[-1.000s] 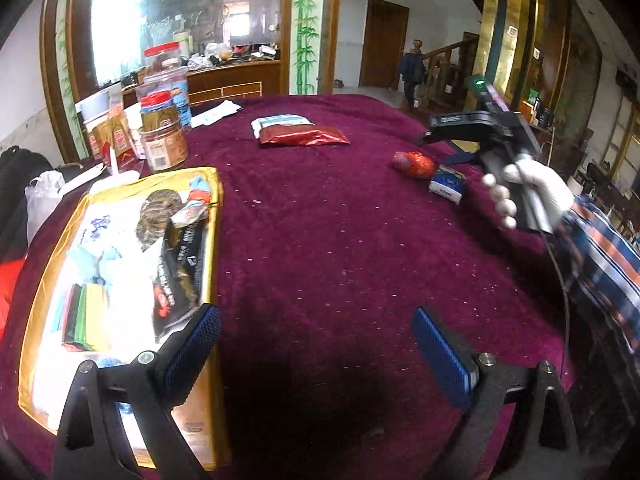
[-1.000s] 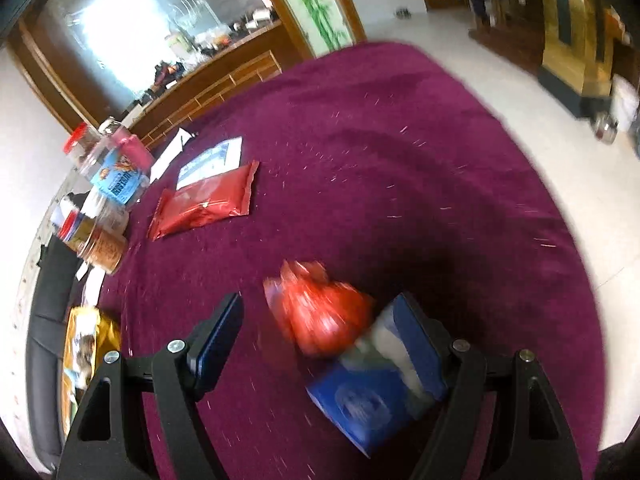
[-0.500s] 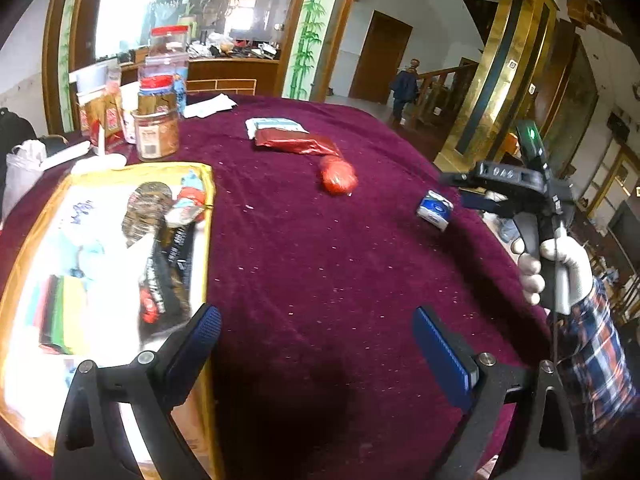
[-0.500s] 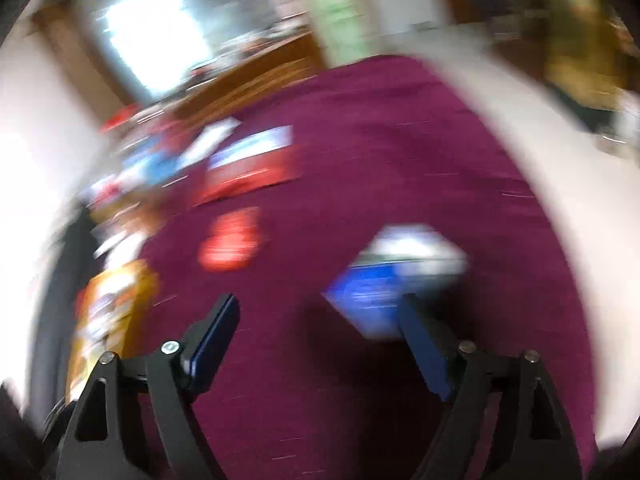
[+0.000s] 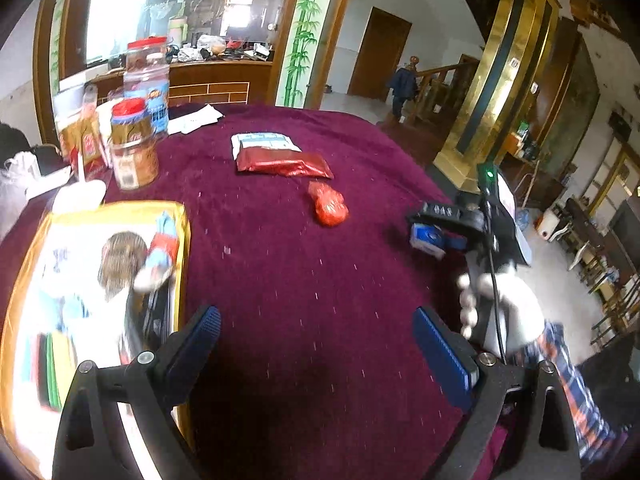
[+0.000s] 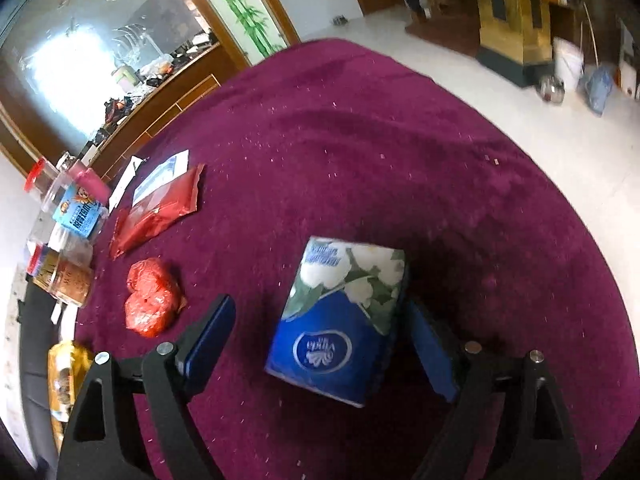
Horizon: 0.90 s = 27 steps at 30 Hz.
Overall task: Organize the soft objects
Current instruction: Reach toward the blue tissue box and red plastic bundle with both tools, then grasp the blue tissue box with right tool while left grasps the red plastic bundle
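Note:
A blue tissue pack with white flowers [image 6: 340, 320] lies on the purple tablecloth between the open fingers of my right gripper [image 6: 320, 340], close to the right finger. It also shows in the left wrist view [image 5: 426, 236]. A crumpled red bag [image 6: 152, 300] lies to its left, also in the left wrist view [image 5: 328, 204]. A red foil pack [image 5: 284, 164] lies on a white-blue pack [image 5: 264, 142] farther back. My left gripper [image 5: 316, 344] is open and empty over the cloth beside a yellow-rimmed tray [image 5: 182, 240] holding several soft items.
Jars with red lids [image 5: 132, 144] and snack packets stand at the table's back left. White papers [image 5: 192, 120] lie behind them. The round table's edge [image 6: 580, 208] curves near on the right, with floor beyond.
The red bag moved left, away from the tissue pack. My right gripper swung and now straddles the tissue pack alone. The left gripper's view tilted slightly.

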Motion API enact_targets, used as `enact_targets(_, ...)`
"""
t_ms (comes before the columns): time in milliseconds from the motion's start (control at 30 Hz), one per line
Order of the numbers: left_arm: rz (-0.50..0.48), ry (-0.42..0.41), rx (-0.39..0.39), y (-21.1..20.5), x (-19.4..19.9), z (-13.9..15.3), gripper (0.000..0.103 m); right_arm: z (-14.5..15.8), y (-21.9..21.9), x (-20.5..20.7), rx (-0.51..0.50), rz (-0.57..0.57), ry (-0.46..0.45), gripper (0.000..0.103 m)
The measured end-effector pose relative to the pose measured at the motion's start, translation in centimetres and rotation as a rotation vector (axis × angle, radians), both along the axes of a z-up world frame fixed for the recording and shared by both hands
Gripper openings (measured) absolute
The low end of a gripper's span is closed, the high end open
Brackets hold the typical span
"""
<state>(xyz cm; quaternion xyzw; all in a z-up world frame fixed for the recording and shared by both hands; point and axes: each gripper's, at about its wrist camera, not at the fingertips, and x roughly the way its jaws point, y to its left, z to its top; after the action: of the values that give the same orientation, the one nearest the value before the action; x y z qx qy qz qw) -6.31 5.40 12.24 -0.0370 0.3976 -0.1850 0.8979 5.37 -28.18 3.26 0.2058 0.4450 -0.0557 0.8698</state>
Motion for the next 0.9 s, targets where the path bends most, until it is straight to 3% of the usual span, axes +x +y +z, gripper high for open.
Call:
enact_targets(67, -0.002, 0.016, 0.006, -1.0, 2.0, -0.1, 0.098, 0.0, 0.6, 0.2, -0.069, 0.026, 0.005, 0.073)
enact_targets(100, -0.001, 0.031, 0.010, -1.7, 3.4, -0.4, 0.098, 0.0, 0.6, 0.0, -0.106, 0.024, 0.007, 0.055)
enact_targets(400, 0.030, 0.096, 0.091, -8.2, 14.8, -6.0, 0.098, -0.1, -1.4, -0.3, 0.044, 0.040, -0.030, 0.055)
enact_targets(600, 0.031, 0.069, 0.197, -12.0, 18.7, -9.0, 0.098, 0.0, -1.7, 0.2, 0.077, 0.042, -0.022, 0.055)
enact_targets(700, 0.034, 0.091, 0.214, -12.7, 19.8, -9.9, 0.096, -0.1, -1.8, 0.3, 0.087, 0.040, -0.020, 0.055)
enact_targets(733, 0.037, 0.101, 0.219, -12.8, 19.9, -10.1, 0.081, -0.1, -1.8, 0.3, 0.088, 0.041, -0.019, 0.055)
enact_targets(767, 0.042, 0.127, 0.217, -12.6, 20.0, -10.5, 0.074, -0.1, -1.8, 0.3, 0.089, 0.041, -0.019, 0.055)
enact_targets(833, 0.035, 0.120, 0.220, -12.6, 19.7, -10.3, 0.044, 0.0, -1.8, 0.3, 0.084, 0.043, -0.019, 0.055)
enact_targets(900, 0.025, 0.139, 0.186, -11.9, 19.2, -9.8, 0.043, 0.0, -1.7, 0.3, 0.075, 0.045, -0.019, 0.055)
